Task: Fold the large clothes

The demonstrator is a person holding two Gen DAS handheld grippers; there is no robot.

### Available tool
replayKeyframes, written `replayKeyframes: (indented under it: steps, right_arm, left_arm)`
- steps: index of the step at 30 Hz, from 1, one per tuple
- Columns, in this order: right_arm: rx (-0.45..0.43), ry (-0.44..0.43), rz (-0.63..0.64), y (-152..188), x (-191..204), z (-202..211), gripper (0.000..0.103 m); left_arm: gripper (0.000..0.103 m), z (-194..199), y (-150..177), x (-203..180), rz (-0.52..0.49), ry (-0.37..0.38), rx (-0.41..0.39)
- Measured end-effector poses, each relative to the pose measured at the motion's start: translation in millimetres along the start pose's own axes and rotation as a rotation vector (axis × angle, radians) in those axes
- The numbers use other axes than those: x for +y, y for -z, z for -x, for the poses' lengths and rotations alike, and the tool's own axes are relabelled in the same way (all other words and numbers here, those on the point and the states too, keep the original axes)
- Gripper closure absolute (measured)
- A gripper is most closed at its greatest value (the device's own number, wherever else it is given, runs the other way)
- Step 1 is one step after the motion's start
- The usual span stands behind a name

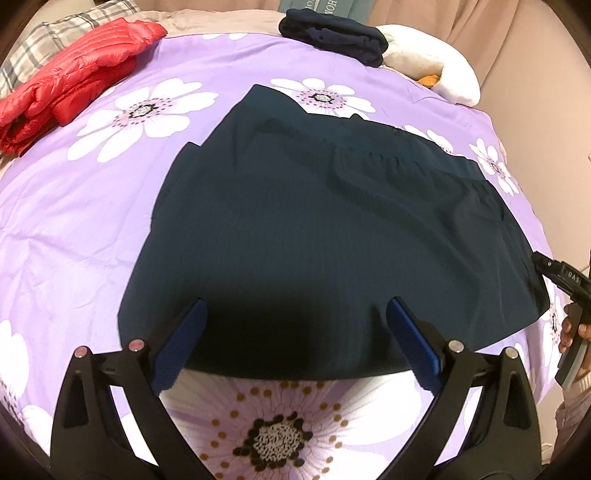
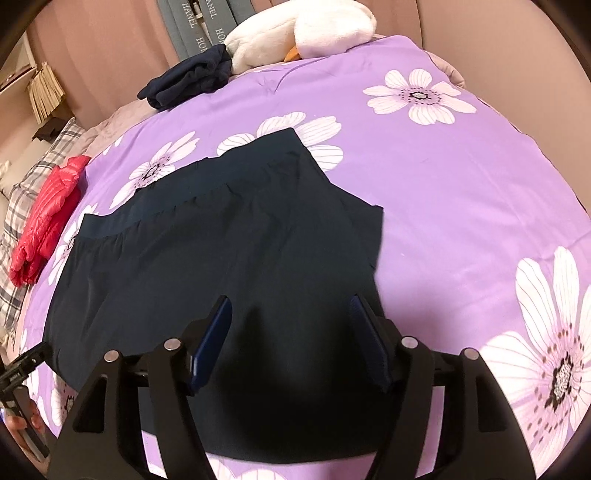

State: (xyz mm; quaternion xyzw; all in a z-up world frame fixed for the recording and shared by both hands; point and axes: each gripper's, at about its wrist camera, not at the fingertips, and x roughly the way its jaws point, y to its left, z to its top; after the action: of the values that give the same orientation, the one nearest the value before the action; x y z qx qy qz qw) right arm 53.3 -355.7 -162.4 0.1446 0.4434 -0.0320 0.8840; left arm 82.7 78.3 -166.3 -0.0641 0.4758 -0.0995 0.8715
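Observation:
A large dark teal garment [image 1: 325, 229] lies spread flat on a purple flowered bedspread [image 1: 74, 229], its gathered waistband toward the far side. My left gripper [image 1: 297, 308] hangs open over the garment's near hem, nothing between its blue pads. In the right wrist view the same garment [image 2: 221, 251] fills the middle, and my right gripper [image 2: 290, 304] stands open above its near part, pads apart and empty. The right gripper's body [image 1: 565, 280] shows at the right edge of the left view, held by a hand. The left gripper's body [image 2: 22, 365] shows at the lower left of the right view.
A folded red puffer jacket [image 1: 77, 77] lies at the far left by a plaid pillow [image 1: 55, 40]. A folded navy garment [image 1: 332, 35] and a white plush toy [image 1: 436, 59] sit at the bed's far edge. Pink curtains [image 2: 103, 48] hang behind.

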Motion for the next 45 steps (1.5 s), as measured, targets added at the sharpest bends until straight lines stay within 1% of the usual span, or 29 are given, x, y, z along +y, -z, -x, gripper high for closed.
replayKeyframes:
  steps: [4,10,18,21,30,34,41,45]
  right_arm:
    - [0.007,0.014,0.015,9.5,-3.1,1.9,0.036]
    - [0.018,0.023,0.036,20.6,-7.0,5.4,0.036]
    - [-0.007,-0.018,-0.011,28.0,-17.3,20.5,0.036]
    - [-0.011,-0.017,-0.018,28.7,-23.1,24.3,0.036]
    - [-0.053,-0.009,-0.059,26.5,-41.1,40.8,0.036]
    - [-0.058,-0.018,-0.067,23.9,-46.0,42.6,0.036]
    - [-0.044,-0.038,-0.049,11.4,-46.6,24.6,0.036]
    - [-0.035,-0.027,-0.013,-3.8,-42.1,8.3,0.036]
  left_arm:
    - [0.004,6.8,4.4,4.6,0.015,-0.018,-0.006]
    - [0.004,10.9,9.6,12.0,0.044,-0.017,-0.002]
    - [0.004,10.1,17.2,18.2,0.058,-0.014,0.015]
    - [0.004,11.2,17.0,18.4,0.067,0.001,0.012]
    - [0.004,13.0,12.9,21.5,0.07,0.01,0.008]
    - [0.004,10.1,11.9,21.8,0.076,0.013,0.014]
    - [0.004,5.8,9.7,18.6,0.068,-0.006,0.032]
    - [0.004,3.2,7.5,19.3,0.074,-0.026,0.038]
